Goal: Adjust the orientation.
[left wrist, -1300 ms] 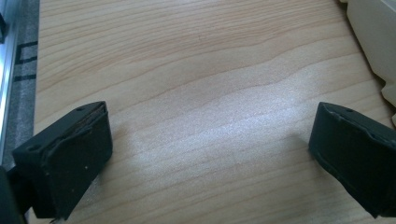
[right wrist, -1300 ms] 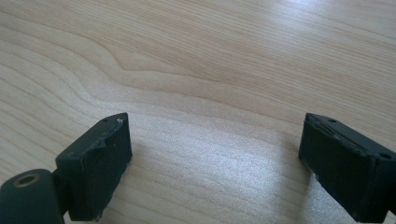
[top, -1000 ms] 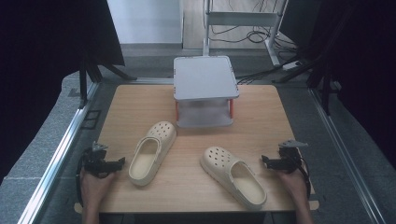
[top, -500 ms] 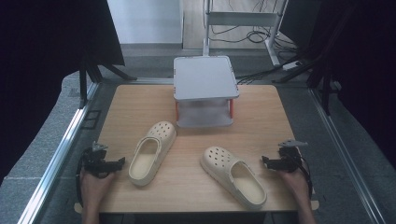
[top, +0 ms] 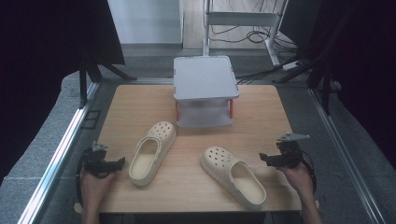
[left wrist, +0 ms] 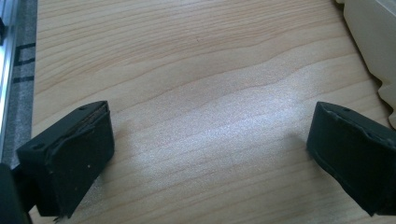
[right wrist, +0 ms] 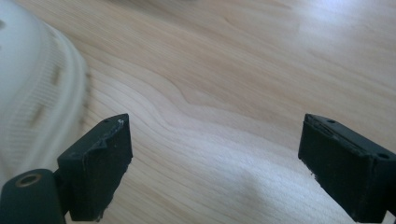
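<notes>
Two cream clogs lie on the wooden table [top: 140, 107]. The left clog [top: 152, 151] points away toward the shelf; the right clog [top: 233, 175] lies slanted, toe toward the middle. My left gripper [top: 122, 161] rests at the table's left edge, just left of the left clog, open with bare wood between its jaws [left wrist: 210, 140]. A clog's edge [left wrist: 373, 42] shows at the right of the left gripper view. My right gripper [top: 262, 157] sits at the right edge, open, right of the right clog, whose side [right wrist: 32, 102] blurs at the left of the right gripper view.
A small grey two-level shelf [top: 204, 77] with orange posts stands at the table's far middle. Metal rails [top: 60, 154] run along both table sides. Cables and a stand's legs [top: 243, 21] lie on the floor beyond.
</notes>
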A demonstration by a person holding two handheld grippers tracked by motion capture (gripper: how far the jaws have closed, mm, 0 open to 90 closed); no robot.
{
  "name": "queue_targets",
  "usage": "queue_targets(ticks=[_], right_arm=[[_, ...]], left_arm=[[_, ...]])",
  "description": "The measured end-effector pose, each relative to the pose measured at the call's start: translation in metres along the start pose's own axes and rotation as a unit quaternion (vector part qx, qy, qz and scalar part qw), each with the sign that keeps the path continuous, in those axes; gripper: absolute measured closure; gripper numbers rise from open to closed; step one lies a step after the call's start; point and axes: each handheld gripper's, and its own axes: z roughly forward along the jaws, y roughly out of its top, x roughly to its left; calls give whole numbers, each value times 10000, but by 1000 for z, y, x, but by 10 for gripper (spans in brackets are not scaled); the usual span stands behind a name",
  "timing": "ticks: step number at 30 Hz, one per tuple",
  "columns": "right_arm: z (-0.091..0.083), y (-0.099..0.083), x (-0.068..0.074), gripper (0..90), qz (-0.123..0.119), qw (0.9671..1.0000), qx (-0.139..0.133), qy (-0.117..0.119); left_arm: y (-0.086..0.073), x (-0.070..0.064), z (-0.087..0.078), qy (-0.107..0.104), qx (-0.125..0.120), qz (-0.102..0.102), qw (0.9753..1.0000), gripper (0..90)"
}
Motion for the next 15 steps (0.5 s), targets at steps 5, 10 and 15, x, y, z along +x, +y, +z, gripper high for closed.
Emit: queue_targets(ticks=[5,10,15], right_arm=[[-12,25,8,68,-137,9997,-142,126],[-18,50,20,55,-41,9975,-234,666],[-18,69,38,57,-201,9968,-242,742]], left_arm=[[0,0,0,1,1,1,10000,8],[0,0,0,1,-1,0,10000,8],[0,0,0,0,0,3,10000,8]])
